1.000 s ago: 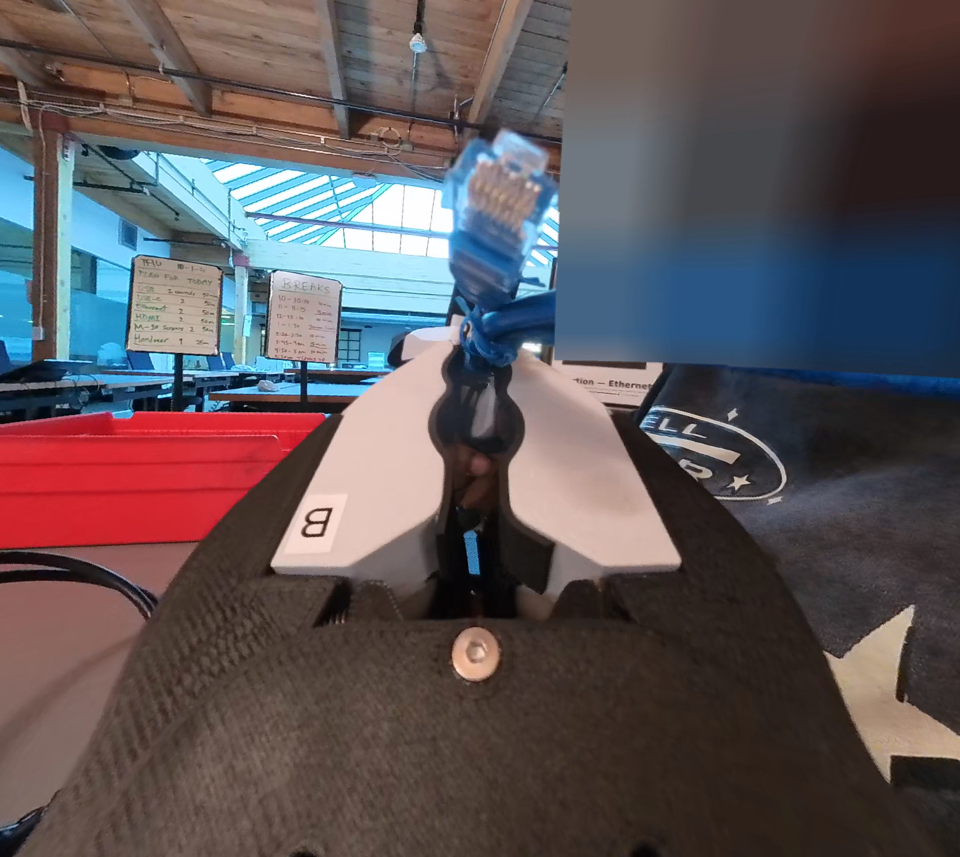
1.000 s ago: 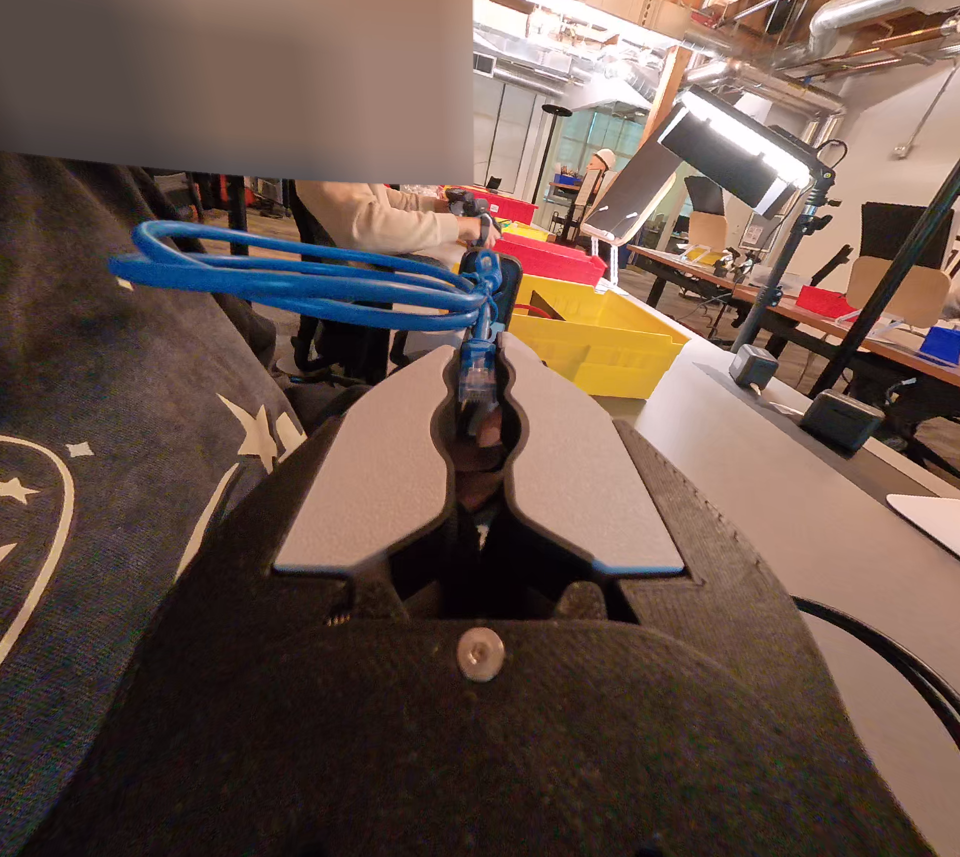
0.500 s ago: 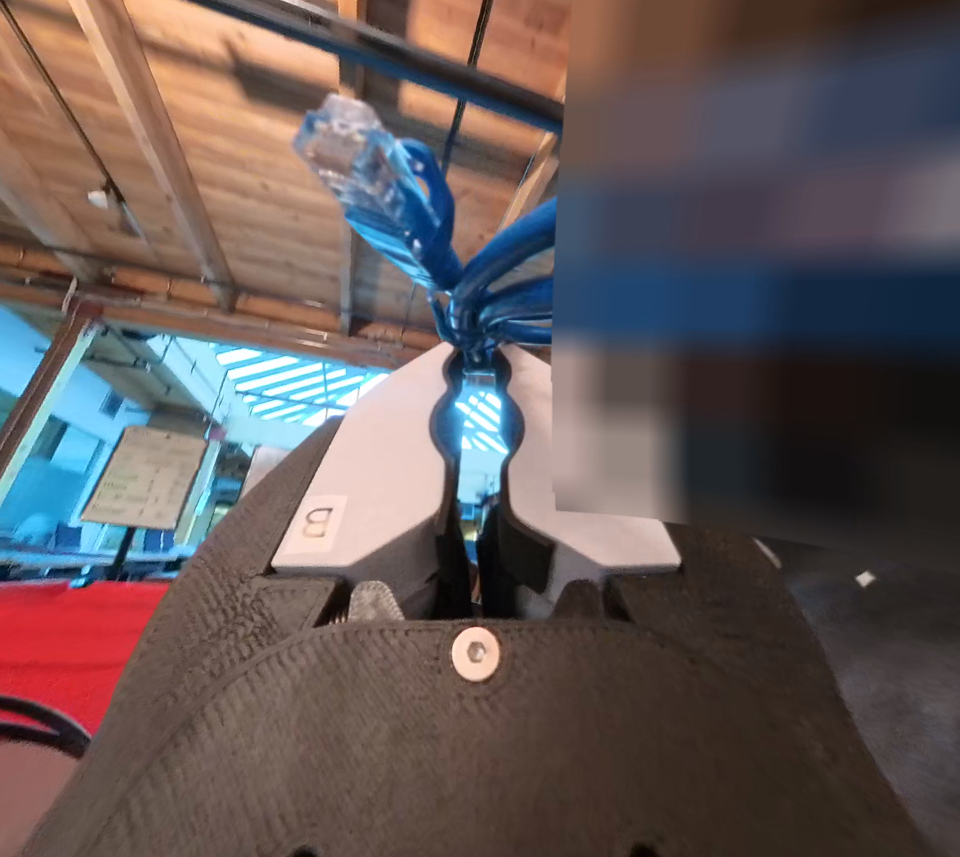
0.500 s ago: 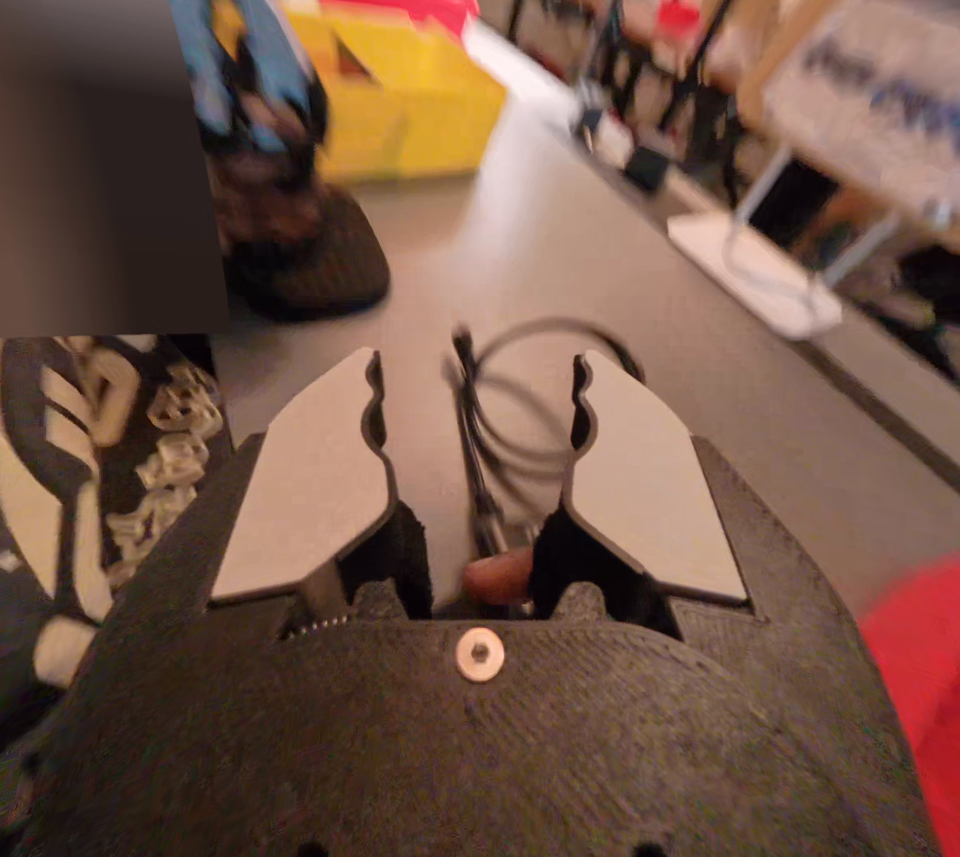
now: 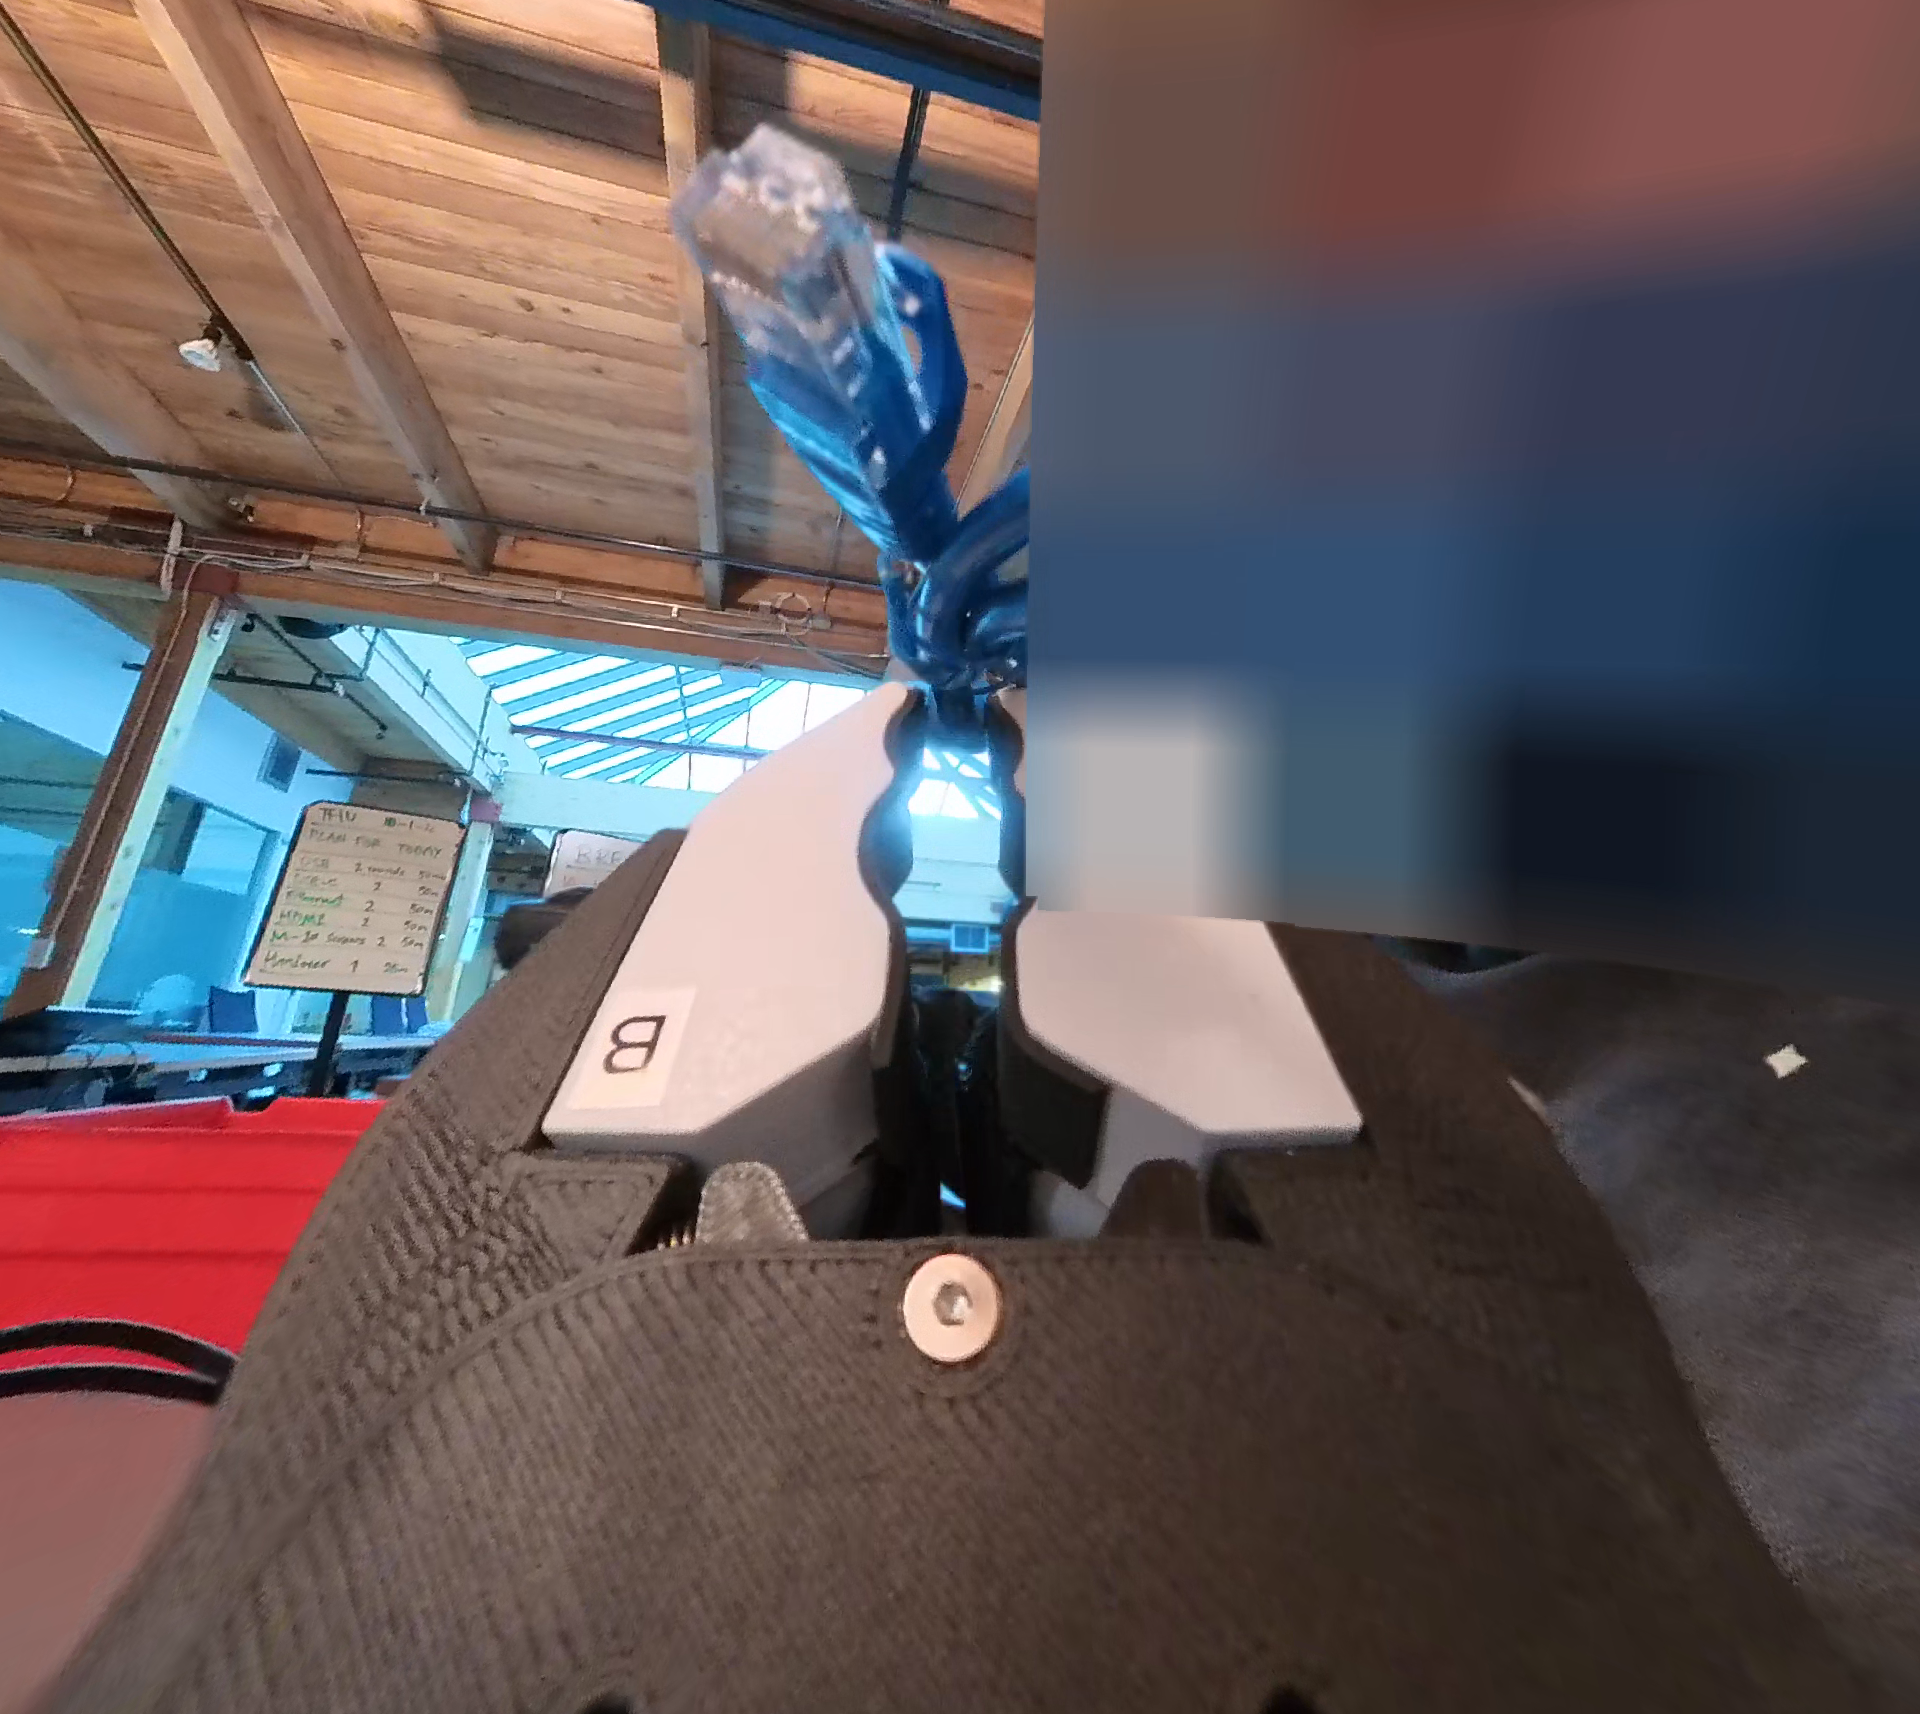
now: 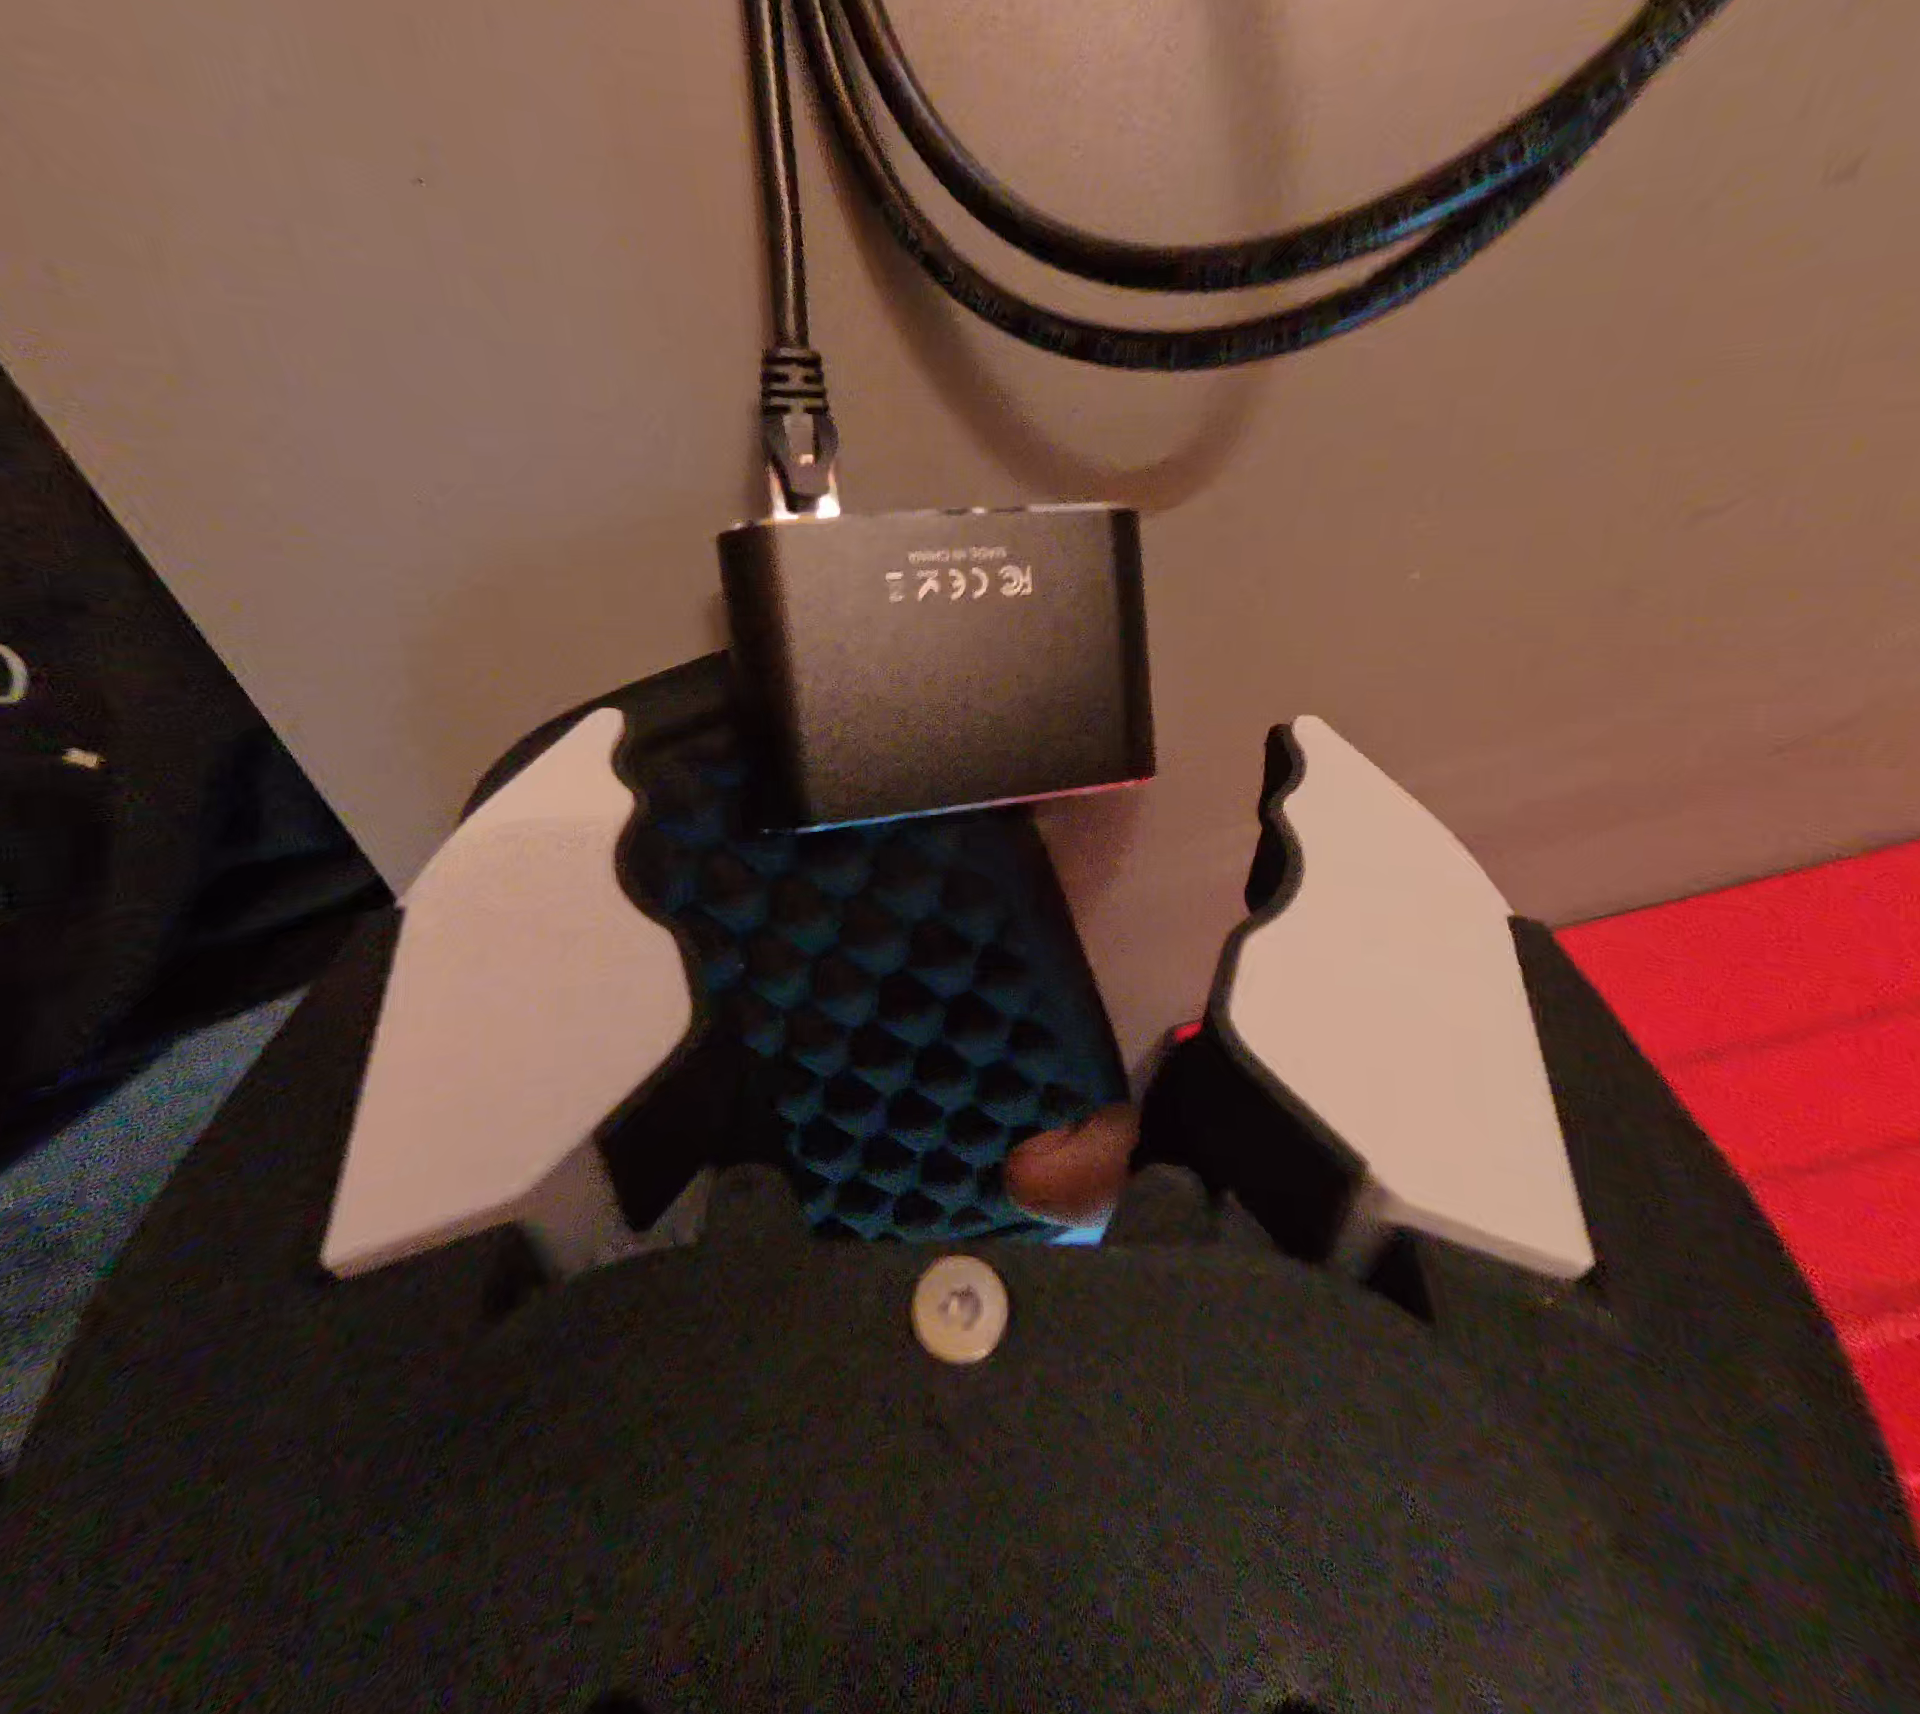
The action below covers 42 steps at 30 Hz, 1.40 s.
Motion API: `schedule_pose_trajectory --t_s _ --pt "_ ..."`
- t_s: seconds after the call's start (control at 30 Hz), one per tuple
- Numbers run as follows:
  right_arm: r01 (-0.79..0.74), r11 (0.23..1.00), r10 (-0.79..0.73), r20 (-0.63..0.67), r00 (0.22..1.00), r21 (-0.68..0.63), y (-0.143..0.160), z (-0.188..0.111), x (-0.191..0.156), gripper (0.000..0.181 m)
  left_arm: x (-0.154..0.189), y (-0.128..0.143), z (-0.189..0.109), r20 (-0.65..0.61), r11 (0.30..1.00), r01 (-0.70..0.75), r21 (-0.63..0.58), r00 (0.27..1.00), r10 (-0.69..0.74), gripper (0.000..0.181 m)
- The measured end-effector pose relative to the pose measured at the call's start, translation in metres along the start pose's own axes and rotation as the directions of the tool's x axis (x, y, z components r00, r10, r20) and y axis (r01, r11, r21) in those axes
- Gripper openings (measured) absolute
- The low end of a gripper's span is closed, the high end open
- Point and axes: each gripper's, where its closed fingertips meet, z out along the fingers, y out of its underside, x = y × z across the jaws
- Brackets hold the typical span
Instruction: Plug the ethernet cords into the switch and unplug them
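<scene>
In the left wrist view my left gripper (image 5: 954,714) is shut on a coiled blue ethernet cord (image 5: 940,563). Its clear plug (image 5: 774,230) sticks up and left, towards the wooden ceiling. In the right wrist view my right gripper (image 6: 951,755) is open and empty, pointing down at the table. The small black switch (image 6: 940,662) lies just past and between its fingertips, partly over a dark honeycomb-patterned part. A black ethernet cord (image 6: 795,407) is plugged into the switch's far left port, and its cable loops off to the upper right.
A red bin (image 5: 156,1217) stands at the left in the left wrist view, with a black cable (image 5: 104,1363) in front of it. A red surface (image 6: 1766,989) shows at the right in the right wrist view. The tabletop (image 6: 364,210) is grey. Dark clothing (image 5: 1714,1197) is close by.
My right gripper has swung down from over the table until the switch lies between its open fingertips. My left gripper has tilted slightly, still gripping the blue cord.
</scene>
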Motion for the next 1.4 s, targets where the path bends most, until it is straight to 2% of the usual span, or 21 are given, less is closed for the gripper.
schedule_pose_trajectory --t_s 0.03,0.23,0.27,0.33,0.43,0.53,0.67,0.73,0.83,0.9,0.97,1.03,1.13,1.2,1.27,1.4 --pt "0.030 0.999 -0.030 0.016 0.999 -0.026 -0.002 0.002 0.001 0.110 0.000 0.001 0.000 -0.001 1.000 -0.003 -0.005 1.000 0.003 0.011" --pt "0.131 0.973 -0.110 0.120 0.987 -0.190 0.004 0.025 -0.005 0.112 0.001 0.002 0.001 0.001 1.000 -0.008 -0.016 1.000 0.008 0.011" --pt "0.122 0.973 -0.092 0.157 0.983 -0.196 0.004 0.028 -0.008 0.106 0.001 0.002 0.000 0.001 1.000 -0.006 -0.016 1.000 0.007 0.011" --pt "0.078 0.983 -0.049 0.174 0.984 -0.165 0.000 0.030 -0.008 0.091 0.001 0.002 0.001 0.002 1.000 -0.009 -0.021 1.000 0.009 0.011" --pt "0.080 0.992 -0.066 0.144 0.987 -0.094 -0.003 0.030 -0.007 0.091 0.000 0.006 0.002 0.008 0.999 -0.020 -0.042 1.000 0.021 0.012" --pt "0.111 0.994 -0.111 0.032 0.993 0.002 -0.007 0.027 -0.006 0.091 -0.001 0.010 0.003 0.018 0.998 -0.021 -0.066 1.000 0.022 0.011" --pt "0.187 0.975 -0.159 -0.214 0.964 0.121 -0.018 0.012 -0.006 0.091 -0.002 0.024 0.007 0.022 0.990 -0.040 -0.136 0.999 0.043 0.011" --pt "0.237 0.955 -0.169 -0.326 0.930 0.181 -0.027 0.001 -0.011 0.091 -0.001 0.038 0.011 0.023 0.979 -0.064 -0.194 0.997 0.070 0.011" --pt "0.309 0.915 -0.169 -0.448 0.878 0.260 -0.044 -0.015 -0.023 0.090 -0.005 0.073 0.017 0.044 0.936 -0.128 -0.327 0.988 0.150 0.011" --pt "0.373 0.875 -0.186 -0.497 0.847 0.308 -0.055 -0.025 -0.036 0.090 -0.004 0.089 0.022 0.028 0.920 -0.161 -0.358 0.983 0.182 0.011" --pt "0.435 0.831 -0.206 -0.534 0.820 0.347 -0.066 -0.033 -0.048 0.090 -0.006 0.094 0.023 0.022 0.904 -0.205 -0.374 0.973 0.229 0.011" --pt "0.464 0.812 -0.217 -0.553 0.804 0.355 -0.068 -0.039 -0.053 0.090 -0.004 0.083 0.021 0.002 0.911 -0.231 -0.342 0.969 0.246 0.011" --pt "0.426 0.832 -0.208 -0.512 0.833 0.355 -0.057 -0.037 -0.049 0.090 0.025 0.047 0.018 -0.142 0.966 -0.158 -0.205 0.981 0.130 0.011" --pt "0.403 0.850 -0.225 -0.458 0.860 0.339 -0.042 -0.031 -0.047 0.090 0.036 0.021 0.012 -0.199 0.981 -0.138 -0.134 0.974 0.109 0.010" --pt "0.430 0.841 -0.296 -0.385 0.874 0.329 -0.026 -0.024 -0.052 0.090 0.033 0.002 0.005 -0.176 0.983 -0.164 -0.088 0.973 0.147 0.011" --pt "0.427 0.849 -0.385 -0.188 0.903 0.312 0.009 -0.009 -0.055 0.090 0.011 -0.014 -0.004 -0.040 0.976 -0.213 -0.055 0.977 0.211 0.011"
